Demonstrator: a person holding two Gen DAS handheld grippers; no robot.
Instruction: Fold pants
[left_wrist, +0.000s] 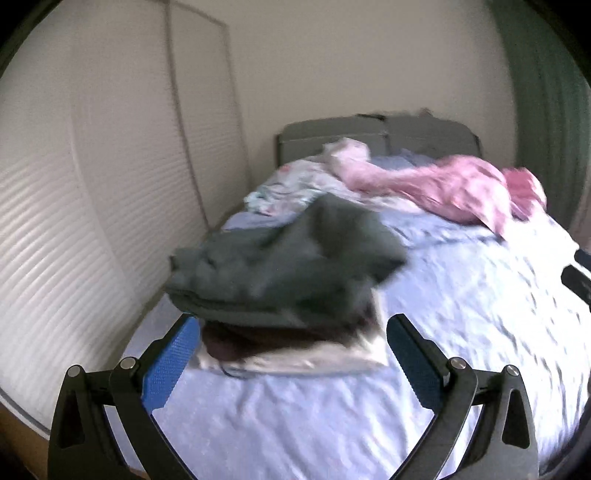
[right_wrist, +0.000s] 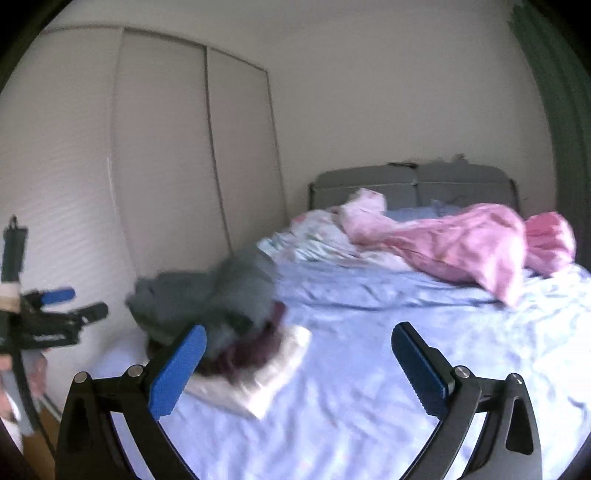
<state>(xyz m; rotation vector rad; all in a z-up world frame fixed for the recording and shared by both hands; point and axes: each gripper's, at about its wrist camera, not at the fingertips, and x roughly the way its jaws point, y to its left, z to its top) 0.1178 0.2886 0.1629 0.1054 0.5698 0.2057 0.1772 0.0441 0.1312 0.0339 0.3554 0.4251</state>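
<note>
Left gripper (left_wrist: 290, 354): your jaws stand wide, holding nothing.
Right gripper (right_wrist: 299, 354): equally spread, empty.
Pants (left_wrist: 288, 266): at twelve o'clock, dropped atop the folded stack (left_wrist: 295, 350), apparently finished.

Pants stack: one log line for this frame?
left gripper open, empty | right gripper open, empty | grey pants atop stack on bed

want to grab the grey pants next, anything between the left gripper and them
Nothing visible. The left gripper is open and empty, and the grey pants lie just ahead, atop a pile of clothes on the bed.
</note>
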